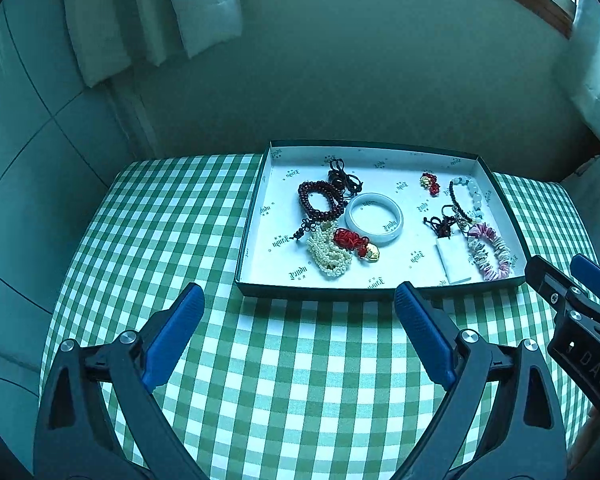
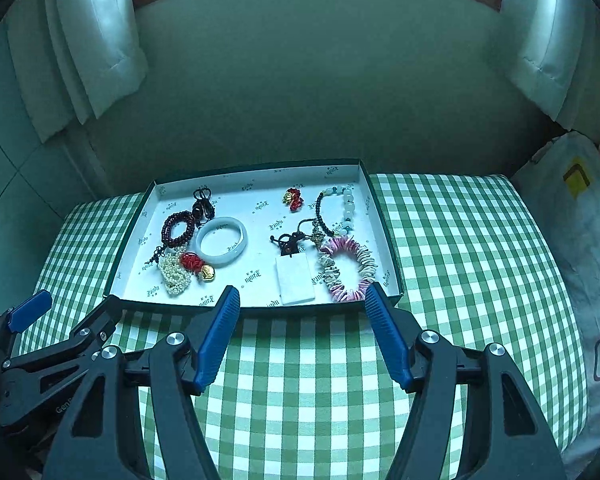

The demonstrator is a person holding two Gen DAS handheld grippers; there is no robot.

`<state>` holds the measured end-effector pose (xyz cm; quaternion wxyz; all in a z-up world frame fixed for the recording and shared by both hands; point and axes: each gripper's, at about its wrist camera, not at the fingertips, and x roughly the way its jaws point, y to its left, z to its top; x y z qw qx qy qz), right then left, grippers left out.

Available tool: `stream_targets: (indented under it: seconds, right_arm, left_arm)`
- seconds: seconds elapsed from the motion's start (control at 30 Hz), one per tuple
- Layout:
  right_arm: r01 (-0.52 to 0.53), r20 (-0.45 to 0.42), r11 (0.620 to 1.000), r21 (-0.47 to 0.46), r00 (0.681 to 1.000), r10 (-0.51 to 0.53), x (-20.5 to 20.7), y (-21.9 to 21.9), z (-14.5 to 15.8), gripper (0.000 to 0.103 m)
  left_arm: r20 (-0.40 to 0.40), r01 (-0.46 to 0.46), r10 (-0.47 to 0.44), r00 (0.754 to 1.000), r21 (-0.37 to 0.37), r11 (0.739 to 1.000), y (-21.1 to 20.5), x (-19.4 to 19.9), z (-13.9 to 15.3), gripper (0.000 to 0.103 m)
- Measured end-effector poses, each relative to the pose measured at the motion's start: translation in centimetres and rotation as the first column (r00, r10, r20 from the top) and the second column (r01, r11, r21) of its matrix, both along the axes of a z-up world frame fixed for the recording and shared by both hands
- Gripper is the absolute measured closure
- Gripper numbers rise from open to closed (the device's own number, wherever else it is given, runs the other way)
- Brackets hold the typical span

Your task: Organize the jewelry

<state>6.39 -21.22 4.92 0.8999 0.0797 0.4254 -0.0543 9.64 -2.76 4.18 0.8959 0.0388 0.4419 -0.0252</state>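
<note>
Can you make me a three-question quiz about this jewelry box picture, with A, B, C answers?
1. Where does the white bangle lie?
A. in the box
B. on the checked cloth
C. in a gripper

2. What colour are the gripper pads?
A. red
B. blue
C. yellow

3. How is the right gripper?
A. shut on a bracelet
B. open, holding nothing
C. shut on a card

Answers: 1 A, the bangle sits inside the box walls. 2 B, the pads show blue. 3 B, its fingers stand wide apart with only cloth between.
</note>
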Motion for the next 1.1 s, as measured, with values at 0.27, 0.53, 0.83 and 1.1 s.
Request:
stream_targets:
  seconds: [0.27, 0.53, 0.83, 1.1]
  right_arm:
    - [0.003, -0.001, 1.0, -0.002, 1.0, -0.003, -0.04, -0.01, -0.08, 0.038]
    - [0.002, 0.003, 1.0, -0.008, 1.0, -0.002, -0.08, 0.14, 0.04, 0.038]
    - [0.005, 0.004, 1.0, -0.009, 1.0, -0.005, -0.12, 0.14, 0.16, 0.038]
    - [0.005, 0.005, 1.0, -0.011, 1.0, -0.005, -0.17, 0.16, 0.25, 0.038]
  left_arm:
    - [-0.005, 0.0, 0.0, 1.0, -0.007, 1.0, 0.08, -0.05, -0.02, 0.007]
    - [-0.009, -0.007, 0.007, 1.0, -0.003, 1.0, 0.18, -0.02, -0.28, 0.007]
    - [-0.01, -0.006, 0.006, 1.0, -0.012, 1.0, 0.11, -0.19, -0.26, 0.007]
    - [-0.008, -0.006, 0.006, 1.0, -0.016, 1.0, 0.23, -0.18, -0.15, 0.007]
